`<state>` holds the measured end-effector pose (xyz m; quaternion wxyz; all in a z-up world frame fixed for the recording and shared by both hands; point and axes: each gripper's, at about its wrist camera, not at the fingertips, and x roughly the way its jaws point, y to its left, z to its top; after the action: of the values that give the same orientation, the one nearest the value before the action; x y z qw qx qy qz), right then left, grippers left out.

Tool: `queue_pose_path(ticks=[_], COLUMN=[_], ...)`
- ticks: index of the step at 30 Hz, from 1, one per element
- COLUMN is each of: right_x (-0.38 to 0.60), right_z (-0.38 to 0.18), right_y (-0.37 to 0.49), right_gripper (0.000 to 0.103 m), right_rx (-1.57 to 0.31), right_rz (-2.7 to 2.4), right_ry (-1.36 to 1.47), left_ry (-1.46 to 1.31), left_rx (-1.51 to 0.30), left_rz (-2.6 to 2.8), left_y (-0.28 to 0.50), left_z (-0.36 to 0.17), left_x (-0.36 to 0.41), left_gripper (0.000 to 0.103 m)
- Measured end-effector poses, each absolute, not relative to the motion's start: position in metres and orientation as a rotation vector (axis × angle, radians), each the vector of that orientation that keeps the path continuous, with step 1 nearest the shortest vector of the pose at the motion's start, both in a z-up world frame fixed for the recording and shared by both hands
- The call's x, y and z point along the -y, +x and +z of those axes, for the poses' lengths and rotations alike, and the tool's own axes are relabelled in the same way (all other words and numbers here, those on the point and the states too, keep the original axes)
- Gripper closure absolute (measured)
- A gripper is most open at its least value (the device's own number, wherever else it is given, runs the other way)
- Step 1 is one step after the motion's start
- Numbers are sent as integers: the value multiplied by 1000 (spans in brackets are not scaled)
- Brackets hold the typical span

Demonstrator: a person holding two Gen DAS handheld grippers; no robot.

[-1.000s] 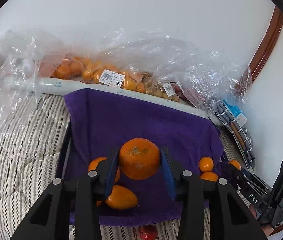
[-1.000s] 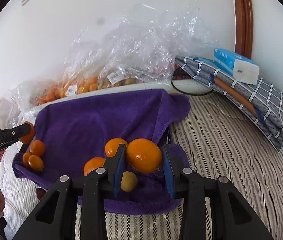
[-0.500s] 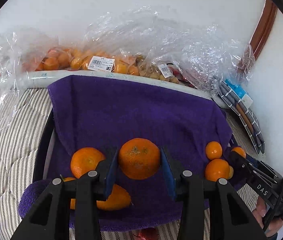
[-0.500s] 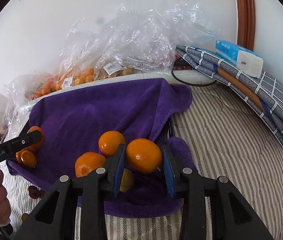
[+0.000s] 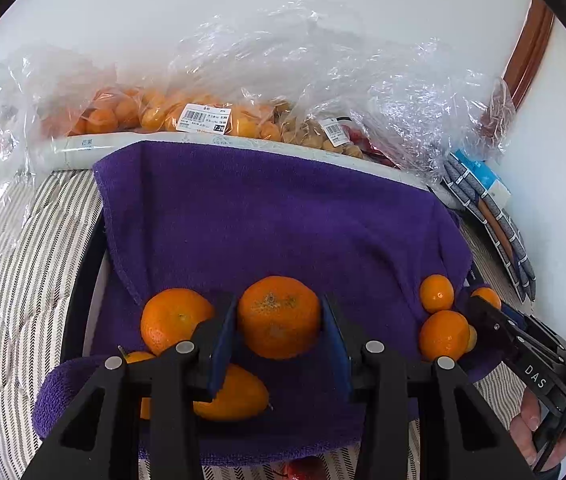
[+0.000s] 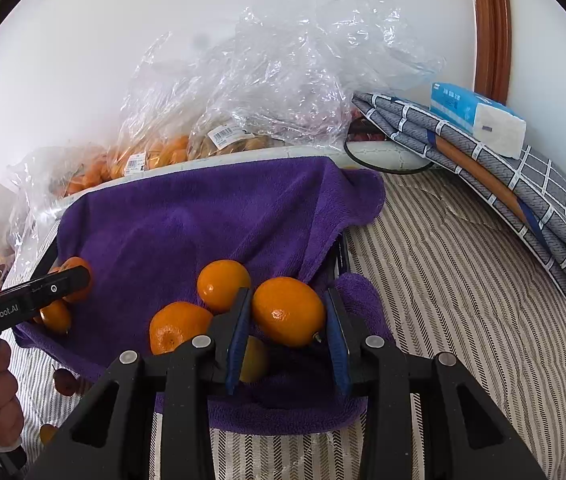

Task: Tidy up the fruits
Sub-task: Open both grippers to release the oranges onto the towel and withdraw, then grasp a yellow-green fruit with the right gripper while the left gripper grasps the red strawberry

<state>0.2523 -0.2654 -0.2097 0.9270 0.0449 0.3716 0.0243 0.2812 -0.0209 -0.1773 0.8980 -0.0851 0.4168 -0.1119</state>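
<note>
We held an orange [image 5: 279,317] in the left gripper [image 5: 279,344], another orange [image 6: 289,312] in the right gripper [image 6: 287,346]; lowering gently onto the purple towel [image 5: 283,220] seemed wise.

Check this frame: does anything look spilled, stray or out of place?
Yes. A dark red fruit and a small orange fruit lie on the striped bedding, off the purple towel where the other loose oranges sit. Otherwise each gripper simply holds an orange.
</note>
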Motion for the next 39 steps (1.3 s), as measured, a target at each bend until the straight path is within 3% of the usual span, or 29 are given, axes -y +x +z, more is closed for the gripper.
queue_pose_path(ticks=[7,24,30,39], right_x=[266,209,153,106], right_z=[-207,-161,-187,-213], right_y=[249,171,143,132], right_gripper=[59,59,72,72], right_rx=[-751,-702,-764,-838], right_rz=[63,131,231,362], right_ry=[107,70,-17,4], left_ry=[-152,-163,-183,-205], left_rx=[-874,-734,-749,-771], left_rz=[-231,-158,-99,-70], left_y=[279,199,176,158], left_z=[-177,-119,-130,-145], left_x=[24,-45,-85,-117], left_gripper=[63,55,55,54])
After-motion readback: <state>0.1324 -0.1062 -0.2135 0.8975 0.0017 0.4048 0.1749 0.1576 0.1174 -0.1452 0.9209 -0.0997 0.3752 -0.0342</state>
